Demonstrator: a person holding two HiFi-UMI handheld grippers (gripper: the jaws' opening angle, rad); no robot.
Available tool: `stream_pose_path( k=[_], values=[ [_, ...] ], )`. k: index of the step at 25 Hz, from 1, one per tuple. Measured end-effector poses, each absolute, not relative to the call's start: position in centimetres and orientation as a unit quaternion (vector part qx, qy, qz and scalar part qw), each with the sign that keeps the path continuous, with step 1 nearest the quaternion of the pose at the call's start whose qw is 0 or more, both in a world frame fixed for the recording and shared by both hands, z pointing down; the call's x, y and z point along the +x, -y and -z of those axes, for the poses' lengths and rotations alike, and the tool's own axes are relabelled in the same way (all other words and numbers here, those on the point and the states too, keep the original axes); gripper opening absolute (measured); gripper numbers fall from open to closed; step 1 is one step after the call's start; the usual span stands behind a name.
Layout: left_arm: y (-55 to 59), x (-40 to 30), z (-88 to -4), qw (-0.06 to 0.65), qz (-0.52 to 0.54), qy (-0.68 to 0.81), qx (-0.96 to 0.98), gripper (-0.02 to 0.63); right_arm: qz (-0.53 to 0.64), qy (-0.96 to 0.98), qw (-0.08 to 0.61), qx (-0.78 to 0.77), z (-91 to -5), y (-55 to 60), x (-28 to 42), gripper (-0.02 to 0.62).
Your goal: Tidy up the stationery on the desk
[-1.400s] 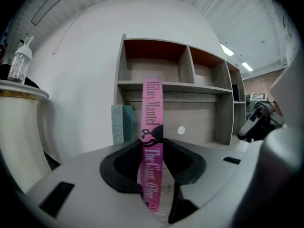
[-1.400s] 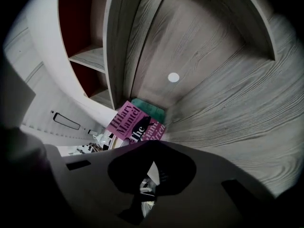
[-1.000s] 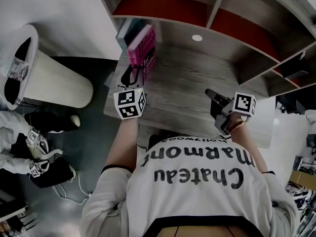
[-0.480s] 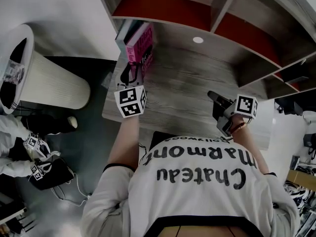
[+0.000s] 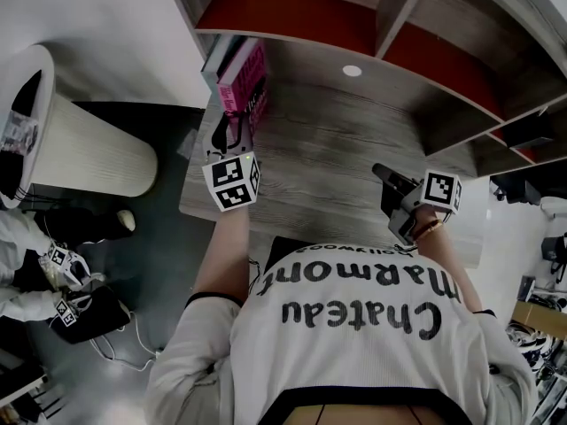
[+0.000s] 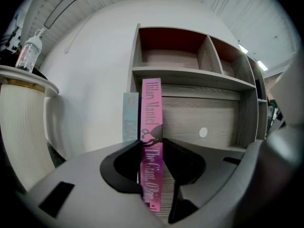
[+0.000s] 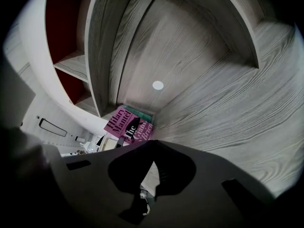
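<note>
A pink book [image 5: 245, 80] stands upright on its edge at the desk's [image 5: 345, 149] back left corner, against a teal book [image 5: 219, 56]. My left gripper [image 5: 237, 124] is shut on the pink book; in the left gripper view its spine [image 6: 152, 127] runs between the jaws, with the teal book [image 6: 129, 120] just to its left. My right gripper [image 5: 381, 173] hovers over the desk's front right part, shut and holding nothing. The right gripper view shows both books, the pink book [image 7: 122, 123] and the teal book [image 7: 143, 113], far off beyond its jaws [image 7: 152, 161].
A shelf unit with red back panels [image 5: 292, 16] rises behind the desk. A small white disc [image 5: 352, 71] lies at the desk's back. A white ribbed drum [image 5: 84, 144] carrying a bottle [image 5: 18, 133] stands on the floor to the left. Another person [image 5: 35, 264] is at the lower left.
My left gripper has carried the pink book a little left and back, closer against the teal book. The right gripper has hardly moved.
</note>
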State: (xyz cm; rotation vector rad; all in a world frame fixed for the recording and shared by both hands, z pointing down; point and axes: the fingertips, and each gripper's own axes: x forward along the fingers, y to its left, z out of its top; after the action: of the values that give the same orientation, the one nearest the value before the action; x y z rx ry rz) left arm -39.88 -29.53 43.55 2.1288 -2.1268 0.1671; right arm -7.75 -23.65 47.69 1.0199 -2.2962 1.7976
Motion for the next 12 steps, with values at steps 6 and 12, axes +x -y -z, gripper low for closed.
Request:
stream_pose_path(
  k=[6,12],
  values=[
    [29.17,-39.95,-43.97,0.065,-0.057,0.713,0.696,0.146,-0.586,0.74,0.021,0.331,-47.69,23.47,-7.62,0.014],
    [28.72,-40.39,-44.49,0.072,-0.054,0.726,0.682,0.146,-0.587,0.738,0.02,0.332,-47.85,23.34,-7.33,0.014]
  ],
)
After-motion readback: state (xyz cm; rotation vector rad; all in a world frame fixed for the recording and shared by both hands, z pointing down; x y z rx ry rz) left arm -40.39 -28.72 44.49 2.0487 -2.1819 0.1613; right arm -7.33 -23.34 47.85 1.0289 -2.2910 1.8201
